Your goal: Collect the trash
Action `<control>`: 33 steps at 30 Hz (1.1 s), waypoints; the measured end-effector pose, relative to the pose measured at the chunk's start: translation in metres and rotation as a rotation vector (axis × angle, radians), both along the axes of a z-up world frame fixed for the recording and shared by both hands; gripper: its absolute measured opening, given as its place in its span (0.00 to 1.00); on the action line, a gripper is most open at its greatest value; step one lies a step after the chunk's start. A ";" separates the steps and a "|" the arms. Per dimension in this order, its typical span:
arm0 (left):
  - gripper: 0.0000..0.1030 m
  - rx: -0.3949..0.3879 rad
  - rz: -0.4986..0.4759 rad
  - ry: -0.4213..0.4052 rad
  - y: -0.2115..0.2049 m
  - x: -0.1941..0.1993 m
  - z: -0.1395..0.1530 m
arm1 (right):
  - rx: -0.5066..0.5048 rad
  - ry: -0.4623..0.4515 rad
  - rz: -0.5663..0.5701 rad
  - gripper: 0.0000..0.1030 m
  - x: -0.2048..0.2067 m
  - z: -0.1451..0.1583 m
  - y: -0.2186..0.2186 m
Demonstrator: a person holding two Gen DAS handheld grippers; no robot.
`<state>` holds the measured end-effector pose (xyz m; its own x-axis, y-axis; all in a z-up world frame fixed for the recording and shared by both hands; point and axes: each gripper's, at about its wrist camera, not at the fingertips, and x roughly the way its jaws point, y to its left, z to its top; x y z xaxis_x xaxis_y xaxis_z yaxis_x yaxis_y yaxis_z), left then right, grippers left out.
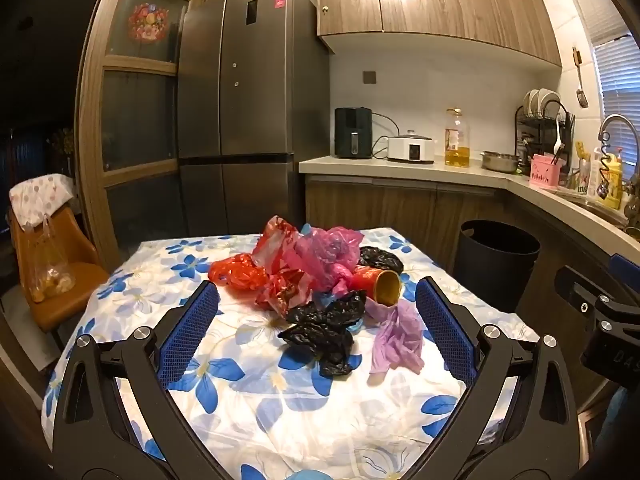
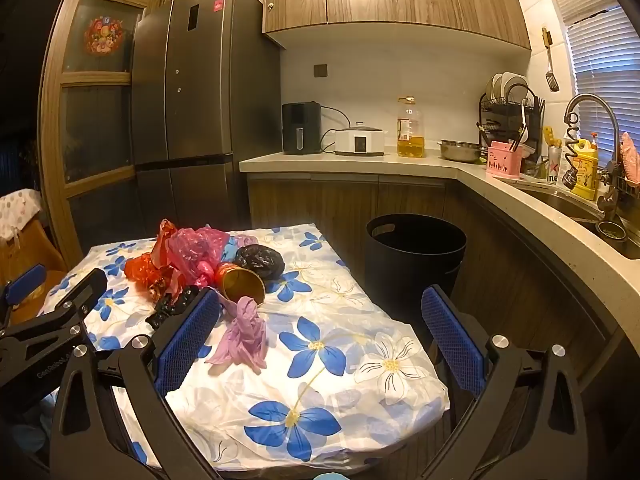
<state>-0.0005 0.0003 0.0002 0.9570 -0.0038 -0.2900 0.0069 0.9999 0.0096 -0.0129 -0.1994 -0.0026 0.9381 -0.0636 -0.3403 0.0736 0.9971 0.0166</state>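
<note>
A heap of trash lies on the flowered tablecloth (image 1: pixel 256 400): red bags (image 1: pixel 240 272), a pink bag (image 1: pixel 324 250), crumpled black bags (image 1: pixel 324 328), a lilac glove (image 1: pixel 398 338) and a red cup (image 1: pixel 380 284) tipped on its side. My left gripper (image 1: pixel 318 308) hovers open just short of the heap, nothing between its blue pads. In the right wrist view the same heap (image 2: pixel 192 260), cup (image 2: pixel 242 282) and glove (image 2: pixel 244 334) sit left of centre. My right gripper (image 2: pixel 320 318) stands open over the table's right half, empty. A black bin (image 2: pixel 416 248) stands on the floor beyond the table.
The bin (image 1: pixel 496 260) sits between table and wooden counter cabinets (image 1: pixel 384 204). A grey fridge (image 1: pixel 248 120) stands behind the table. An orange chair (image 1: pixel 56 276) with a bag is at the left. The counter (image 2: pixel 360 162) holds appliances, an oil bottle, a dish rack and a sink.
</note>
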 end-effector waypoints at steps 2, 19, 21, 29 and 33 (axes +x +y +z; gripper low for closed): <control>0.94 -0.001 -0.003 0.002 0.001 0.000 0.000 | -0.001 0.000 -0.001 0.95 0.000 0.000 0.000; 0.94 -0.003 -0.005 -0.014 0.000 -0.004 0.007 | 0.001 -0.004 -0.001 0.95 0.000 0.001 0.000; 0.94 -0.004 -0.007 -0.013 0.000 -0.004 0.007 | 0.000 -0.004 -0.001 0.95 0.000 0.001 0.000; 0.94 -0.004 -0.011 -0.013 -0.002 -0.003 0.009 | -0.001 -0.003 -0.002 0.95 0.000 0.000 -0.001; 0.94 -0.003 -0.011 -0.013 -0.002 -0.003 0.008 | 0.000 -0.003 -0.001 0.95 0.000 0.001 0.000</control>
